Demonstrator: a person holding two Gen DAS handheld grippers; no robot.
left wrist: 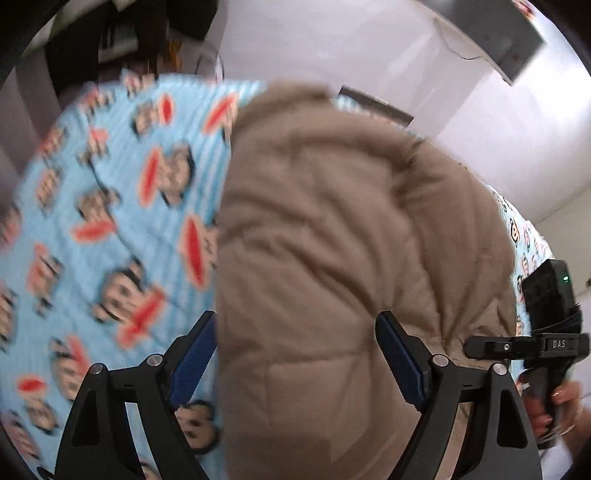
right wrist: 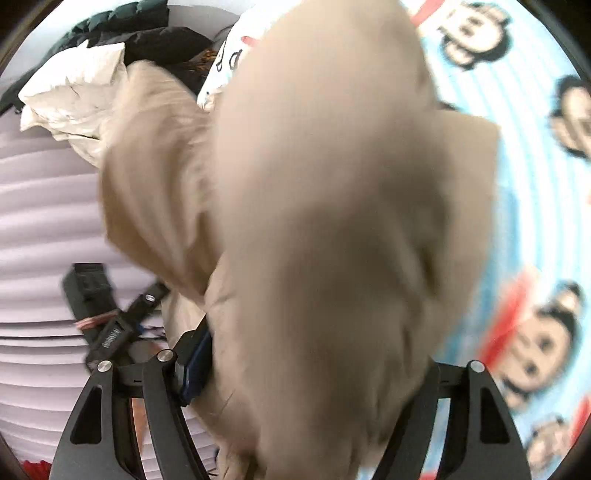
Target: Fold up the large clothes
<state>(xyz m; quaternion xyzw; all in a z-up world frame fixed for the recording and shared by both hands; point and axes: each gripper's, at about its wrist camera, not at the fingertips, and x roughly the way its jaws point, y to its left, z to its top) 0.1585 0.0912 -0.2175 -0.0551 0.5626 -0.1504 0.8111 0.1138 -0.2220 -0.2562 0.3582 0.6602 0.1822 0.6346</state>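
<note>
Garment: a tan quilted puffer jacket (left wrist: 332, 240) fills the middle of the left wrist view, lying on a bed cover from about 12 o'clock down to 6 o'clock; its stitched panels and creases show plainly.
Bed cover: a light blue striped sheet printed with cartoon monkey faces (left wrist: 110, 221), spread to the 9 o'clock side of the jacket and showing again in a thin strip at 3 o'clock.
Left gripper (left wrist: 299, 358): its jaws stand wide apart, the blue-padded fingers (left wrist: 400, 354) on either side of a bulging fold of the jacket; the left pad sits at the jacket's edge, the right pad against the fabric, and whether they press on it I cannot tell.
Right gripper (right wrist: 314, 373): jaws wide, with a thick bunch of the jacket (right wrist: 332, 221) between them and rising blurred toward 12 o'clock; one blue pad (right wrist: 195, 369) lies against the cloth at 8 o'clock, the other finger is hidden behind the fabric.
Other gripper seen from the left: a black handle marked DAS (left wrist: 546, 332) at 3 o'clock, with a hand (left wrist: 557, 410) around it at 4 o'clock.
Pile at 11 o'clock, right wrist view: a white padded garment (right wrist: 70, 88) and a dark green quilted one (right wrist: 122, 22) heaped at the far edge.
Sheet, right wrist view: the monkey print (right wrist: 535, 184) runs from 1 to 5 o'clock.
</note>
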